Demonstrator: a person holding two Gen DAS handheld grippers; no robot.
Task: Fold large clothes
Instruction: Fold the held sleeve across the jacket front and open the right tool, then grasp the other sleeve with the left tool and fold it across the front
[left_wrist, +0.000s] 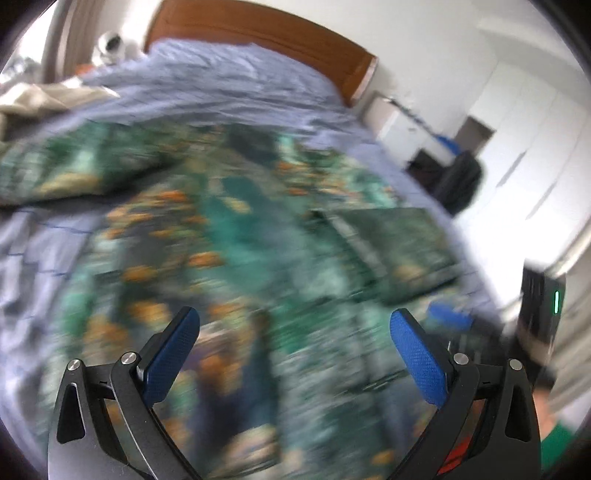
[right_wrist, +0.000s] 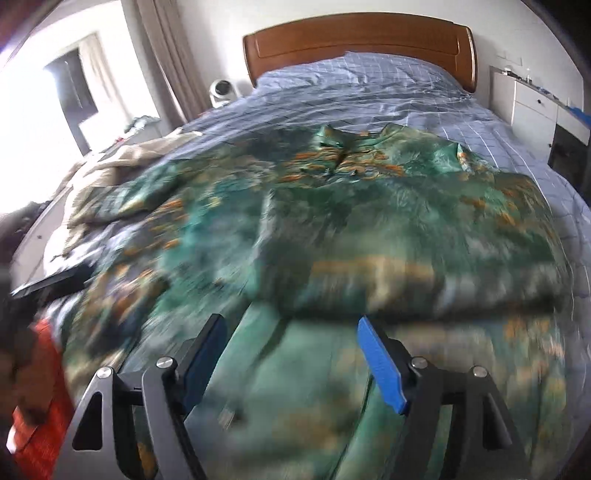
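A large green garment with orange flower print (left_wrist: 236, 229) lies spread on the bed. In the right wrist view the garment (right_wrist: 388, 221) shows its collar at the far end and a fold of cloth laid across its right half. My left gripper (left_wrist: 293, 325) is open and empty above the garment's lower part. My right gripper (right_wrist: 290, 328) is open and empty above the near edge of the fold. Both views are blurred by motion.
The bed has a blue checked sheet (right_wrist: 351, 92) and a brown wooden headboard (right_wrist: 354, 40). A beige cloth (right_wrist: 122, 162) lies bunched at the bed's left side. A white nightstand (right_wrist: 532, 99) stands to the right. A window with curtains (right_wrist: 74, 85) is at the left.
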